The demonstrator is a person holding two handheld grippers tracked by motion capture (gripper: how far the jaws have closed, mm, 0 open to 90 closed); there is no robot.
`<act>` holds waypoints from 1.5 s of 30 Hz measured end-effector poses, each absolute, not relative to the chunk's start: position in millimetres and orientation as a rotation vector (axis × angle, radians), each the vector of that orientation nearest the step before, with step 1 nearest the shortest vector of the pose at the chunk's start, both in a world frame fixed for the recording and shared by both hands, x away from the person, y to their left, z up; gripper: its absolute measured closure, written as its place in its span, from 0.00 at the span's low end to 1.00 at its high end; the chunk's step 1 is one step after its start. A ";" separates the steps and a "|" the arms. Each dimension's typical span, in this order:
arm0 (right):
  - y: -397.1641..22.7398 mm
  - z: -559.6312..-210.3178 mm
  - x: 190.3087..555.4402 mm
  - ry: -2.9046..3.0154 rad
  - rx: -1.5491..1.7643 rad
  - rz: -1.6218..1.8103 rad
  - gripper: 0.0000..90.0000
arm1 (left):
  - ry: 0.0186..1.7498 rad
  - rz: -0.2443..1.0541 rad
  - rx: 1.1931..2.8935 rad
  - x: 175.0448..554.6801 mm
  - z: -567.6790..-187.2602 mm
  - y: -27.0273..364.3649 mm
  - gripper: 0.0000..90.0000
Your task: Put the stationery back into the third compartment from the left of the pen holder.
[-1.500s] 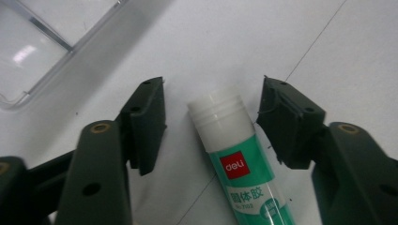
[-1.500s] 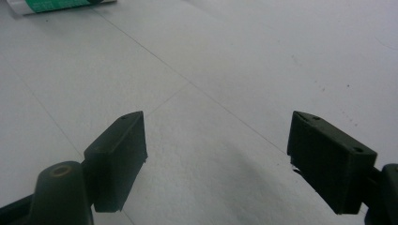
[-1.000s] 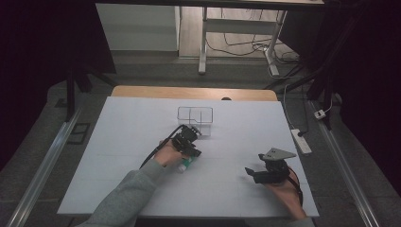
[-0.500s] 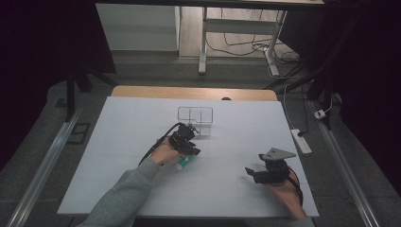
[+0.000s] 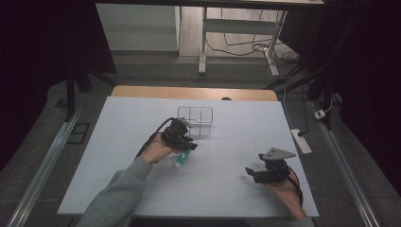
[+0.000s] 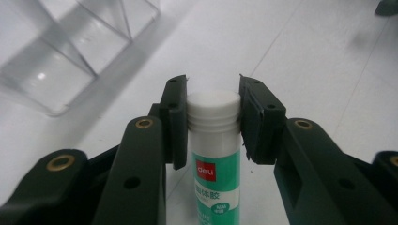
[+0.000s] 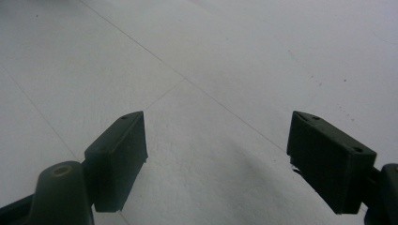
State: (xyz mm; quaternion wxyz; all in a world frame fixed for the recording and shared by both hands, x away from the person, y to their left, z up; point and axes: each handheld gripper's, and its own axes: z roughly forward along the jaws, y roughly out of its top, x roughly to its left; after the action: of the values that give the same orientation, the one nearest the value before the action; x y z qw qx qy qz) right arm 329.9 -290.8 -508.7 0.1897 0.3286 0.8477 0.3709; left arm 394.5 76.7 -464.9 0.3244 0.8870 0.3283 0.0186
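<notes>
A person sits at a table covered by a white worktop [image 5: 142,189], seen from above, with a two-jaw gripper in each hand. The left gripper [image 5: 185,142] is near the middle of the worktop, a little toward its left edge, with a grey sleeve reaching up to it from the near edge. Its jaws have just been closing and are now clamped on a glue stick [image 5: 182,158], a white tube with a green label; in the left gripper view the two black pads press against opposite sides of the ribbed white cap of the glue stick [image 6: 213,140], with the green label and a small red logo below. From above, the tube hangs down and toward the near edge from the jaws; whether its lower end touches the worktop is hard to tell at this distance. Just beyond the left gripper, toward the far edge and near the worktop's middle line, stands a clear plastic organizer [image 5: 196,122] with dividing walls, and the left gripper view shows the organizer [image 6: 70,51] at the upper left, apart from the glue stick. The right gripper [image 5: 252,173] rests near the near right corner of the worktop, well apart from the left one, with a grey three-cornered plate on top. In the right gripper view its jaws [image 7: 216,159] stand wide apart with nothing between them, over bare white surface.
</notes>
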 end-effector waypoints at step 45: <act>-291.7 -509.1 330.7 2.379 0.926 1.041 0.22 | 0.817 0.253 2.017 381.1 -414.4 127.6 0.71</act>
State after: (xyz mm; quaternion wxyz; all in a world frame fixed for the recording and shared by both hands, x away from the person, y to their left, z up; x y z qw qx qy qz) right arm 330.7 -291.7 -509.1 0.1910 0.3298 0.8470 0.3706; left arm 381.1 127.6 -414.4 0.4577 0.8186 0.3314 0.1027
